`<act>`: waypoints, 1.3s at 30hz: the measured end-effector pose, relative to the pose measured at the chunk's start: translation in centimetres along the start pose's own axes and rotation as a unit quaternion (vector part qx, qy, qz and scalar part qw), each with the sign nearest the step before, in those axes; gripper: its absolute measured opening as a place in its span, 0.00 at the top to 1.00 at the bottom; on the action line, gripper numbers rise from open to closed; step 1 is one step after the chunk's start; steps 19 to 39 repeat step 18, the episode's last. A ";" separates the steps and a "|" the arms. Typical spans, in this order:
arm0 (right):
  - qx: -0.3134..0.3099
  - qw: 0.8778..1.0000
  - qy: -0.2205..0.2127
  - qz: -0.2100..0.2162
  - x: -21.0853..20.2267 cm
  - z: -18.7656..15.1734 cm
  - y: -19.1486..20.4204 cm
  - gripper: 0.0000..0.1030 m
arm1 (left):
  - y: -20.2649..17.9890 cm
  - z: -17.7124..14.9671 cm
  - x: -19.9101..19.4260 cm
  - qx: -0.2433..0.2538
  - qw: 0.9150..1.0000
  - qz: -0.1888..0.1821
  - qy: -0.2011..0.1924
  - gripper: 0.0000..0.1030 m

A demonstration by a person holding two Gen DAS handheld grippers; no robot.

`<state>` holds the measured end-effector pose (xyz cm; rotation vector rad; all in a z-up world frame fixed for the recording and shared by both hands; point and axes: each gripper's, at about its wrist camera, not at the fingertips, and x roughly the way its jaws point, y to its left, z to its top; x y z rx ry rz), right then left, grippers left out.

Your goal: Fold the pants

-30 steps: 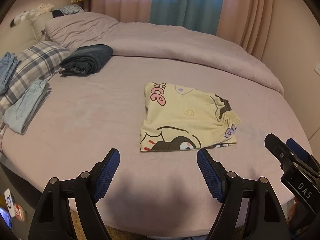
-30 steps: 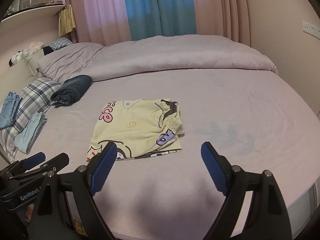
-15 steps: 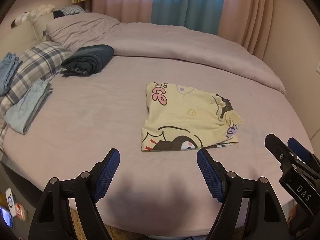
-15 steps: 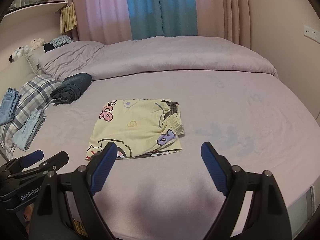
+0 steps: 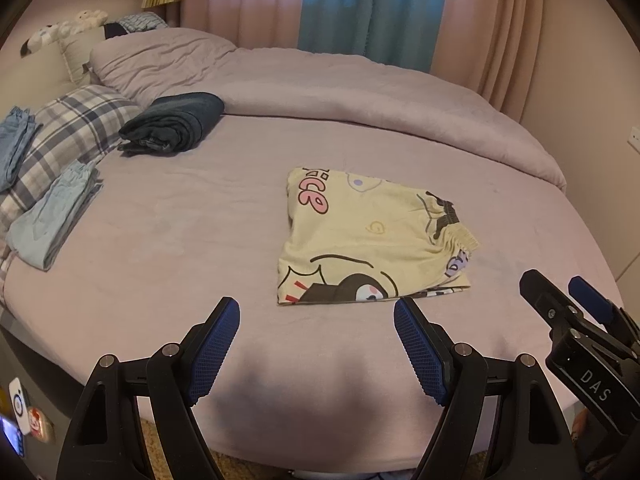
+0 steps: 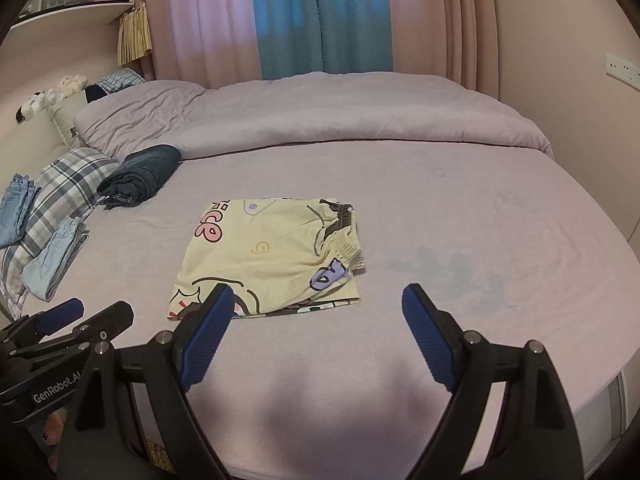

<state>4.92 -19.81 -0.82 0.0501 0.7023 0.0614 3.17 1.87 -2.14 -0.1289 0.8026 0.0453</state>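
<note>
Yellow cartoon-print pants lie folded into a flat rectangle on the middle of the lilac bed; they also show in the right wrist view. My left gripper is open and empty, held over the bed's near edge, short of the pants. My right gripper is open and empty at the near edge too, its left finger overlapping the pants' near corner in view. Each gripper shows at the side of the other's view: the right gripper and the left gripper.
A folded dark garment lies at the back left. A plaid pillow carries folded light-blue jeans and another pair. A rolled lilac duvet spans the back. Curtains hang behind.
Both grippers have drifted slightly back and up from the pants, still open. The pants have not moved.
</note>
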 end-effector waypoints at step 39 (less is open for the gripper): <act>-0.006 1.000 0.002 -0.006 0.0 -0.1 0.0 0.16 | -0.3 0.0 -0.2 0.000 1.000 -0.004 -0.001 0.23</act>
